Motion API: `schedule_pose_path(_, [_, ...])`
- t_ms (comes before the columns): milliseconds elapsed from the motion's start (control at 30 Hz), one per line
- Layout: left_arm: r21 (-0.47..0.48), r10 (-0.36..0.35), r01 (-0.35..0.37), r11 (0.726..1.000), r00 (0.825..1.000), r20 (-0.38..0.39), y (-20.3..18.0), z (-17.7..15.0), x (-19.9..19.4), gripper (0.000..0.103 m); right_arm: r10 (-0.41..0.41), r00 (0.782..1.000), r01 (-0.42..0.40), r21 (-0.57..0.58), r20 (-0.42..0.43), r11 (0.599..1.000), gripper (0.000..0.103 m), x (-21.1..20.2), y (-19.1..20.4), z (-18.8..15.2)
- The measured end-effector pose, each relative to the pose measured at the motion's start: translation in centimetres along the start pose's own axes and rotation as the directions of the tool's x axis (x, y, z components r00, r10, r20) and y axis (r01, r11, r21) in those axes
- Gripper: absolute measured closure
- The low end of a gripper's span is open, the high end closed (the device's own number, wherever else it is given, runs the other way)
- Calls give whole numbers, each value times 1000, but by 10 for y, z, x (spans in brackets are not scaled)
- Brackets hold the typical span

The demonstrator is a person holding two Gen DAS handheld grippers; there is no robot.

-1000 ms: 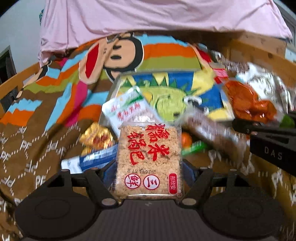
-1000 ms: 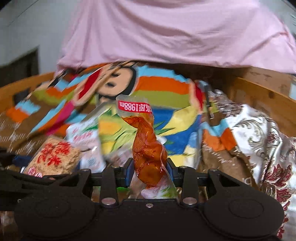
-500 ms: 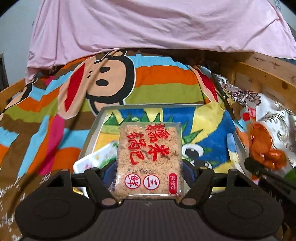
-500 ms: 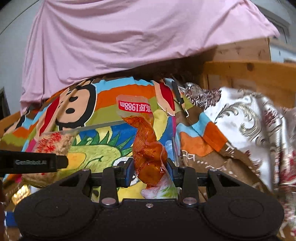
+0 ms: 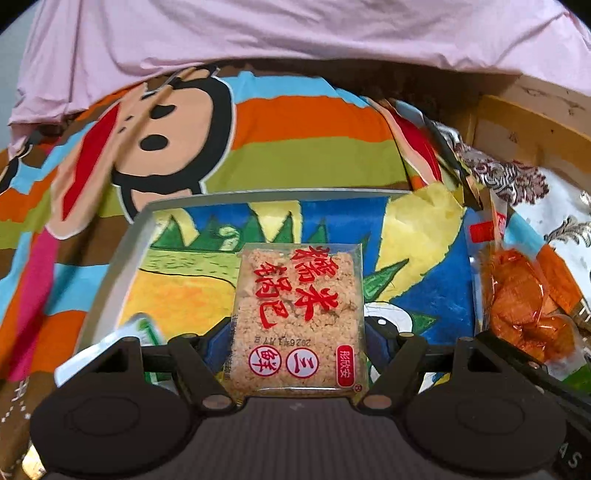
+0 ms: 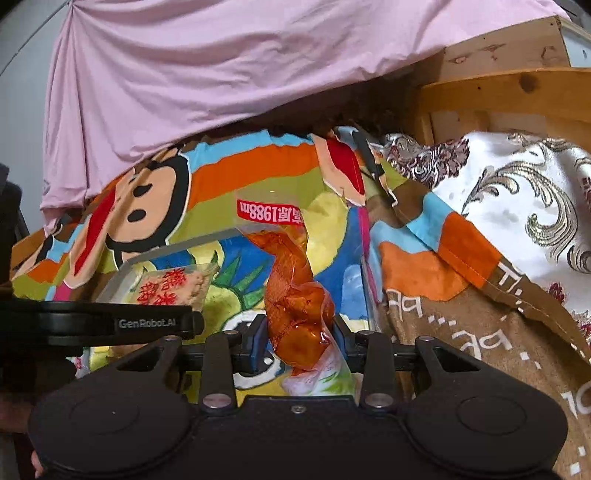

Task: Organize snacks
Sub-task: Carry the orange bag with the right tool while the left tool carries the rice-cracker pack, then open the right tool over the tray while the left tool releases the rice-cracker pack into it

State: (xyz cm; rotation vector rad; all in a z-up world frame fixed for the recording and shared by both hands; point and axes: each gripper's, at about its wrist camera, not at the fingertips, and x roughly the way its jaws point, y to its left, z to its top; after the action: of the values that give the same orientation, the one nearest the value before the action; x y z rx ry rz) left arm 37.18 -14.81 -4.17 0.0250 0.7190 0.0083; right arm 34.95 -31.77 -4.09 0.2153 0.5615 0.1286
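Observation:
My left gripper (image 5: 297,341) is shut on a square clear pack of rice crackers (image 5: 299,317) with red characters, held over the tray (image 5: 122,266) with the colourful cartoon picture. My right gripper (image 6: 299,341) is shut on a clear pack of orange-brown meat snack (image 6: 295,302) with a red label, held upright over the tray's right part (image 6: 177,249). The meat snack also shows at the right of the left wrist view (image 5: 524,306); the cracker pack shows at the left of the right wrist view (image 6: 173,284).
A white-and-green snack pack (image 5: 122,339) lies at the tray's near left corner. The tray sits on a striped monkey-print blanket (image 5: 295,140). A pink cloth (image 5: 295,33) hangs behind. A wooden frame (image 6: 498,96) and a silver patterned cloth (image 6: 517,184) are at the right.
Both grippers have moved forward from the snack pile with their packs and now hold them over the tray. The loose snacks on the brown cloth have dropped out of view.

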Motion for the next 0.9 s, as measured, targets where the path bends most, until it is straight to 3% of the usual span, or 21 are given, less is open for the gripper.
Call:
schedule_pose_path(367, [0, -17, 17, 1000, 998, -55, -11, -4, 22, 27, 7, 998, -6, 20, -54, 1000, 62, 10, -5, -3])
schedule_pose_path(567, [-88, -46, 41, 995, 997, -55, 1, -12, 26, 26, 5, 999, -4, 20, -52, 1000, 46, 6, -5, -2])
schedule_pose_path(633, [-136, -59, 50, 989, 996, -64, 9, -13, 27, 24, 9, 999, -8, 16, -43, 1000, 31, 4, -5, -1])
schedule_pose_path(700, [-165, -59, 49, 985, 997, -58, 15, -14, 26, 19, 7, 1000, -7, 0, -24, 1000, 25, 0, -3, 0])
schedule_pose_path(900, [-142, -49, 49, 989, 999, 1, 20, -9, 6, 10, 1, 999, 0, -24, 34, 1000, 10, -13, 2, 7])
